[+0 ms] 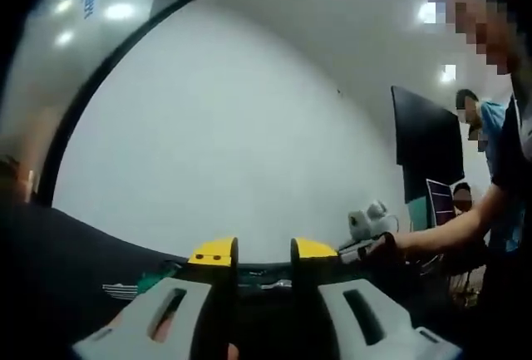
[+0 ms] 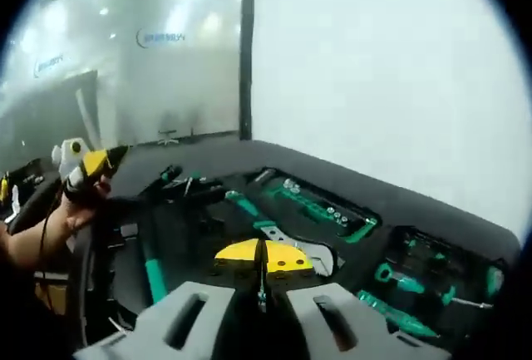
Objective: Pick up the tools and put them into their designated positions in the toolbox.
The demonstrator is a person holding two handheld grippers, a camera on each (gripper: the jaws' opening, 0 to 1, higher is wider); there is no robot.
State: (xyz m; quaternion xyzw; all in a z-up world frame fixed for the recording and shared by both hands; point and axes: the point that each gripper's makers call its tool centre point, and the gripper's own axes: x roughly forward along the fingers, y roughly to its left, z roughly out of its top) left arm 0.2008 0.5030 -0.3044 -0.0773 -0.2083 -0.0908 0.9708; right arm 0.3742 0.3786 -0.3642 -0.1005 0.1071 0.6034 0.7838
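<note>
In the right gripper view the toolbox [image 2: 332, 227] lies open on the dark table [image 2: 432, 202], its black insert holding green-handled tools. Several already sit in their recesses: a long green tool with a row of bits [image 2: 320, 202] along the far side, a green screwdriver [image 2: 411, 285] in the compartment toward the right end, and another green handle [image 2: 154, 277] at the near left. More dark pieces [image 2: 179, 179] lie near the far left corner, too small to name. I count at least four tools in or beside the box; the exact number cannot be told.

The right claw [image 2: 262, 256] has its yellow tips pressed together — narrow, with a thin dark sliver below the tips; whether it grips something I cannot tell. The left claw [image 1: 263, 252], seen in the left gripper view, stands apart with a clear gap and nothing between the tips; it points over the table's edge at a white wall.

By my judgement the job is well along, yet unfinished — some recesses look unfilled, and the loose pieces near the far left corner remain to be seated.
</note>
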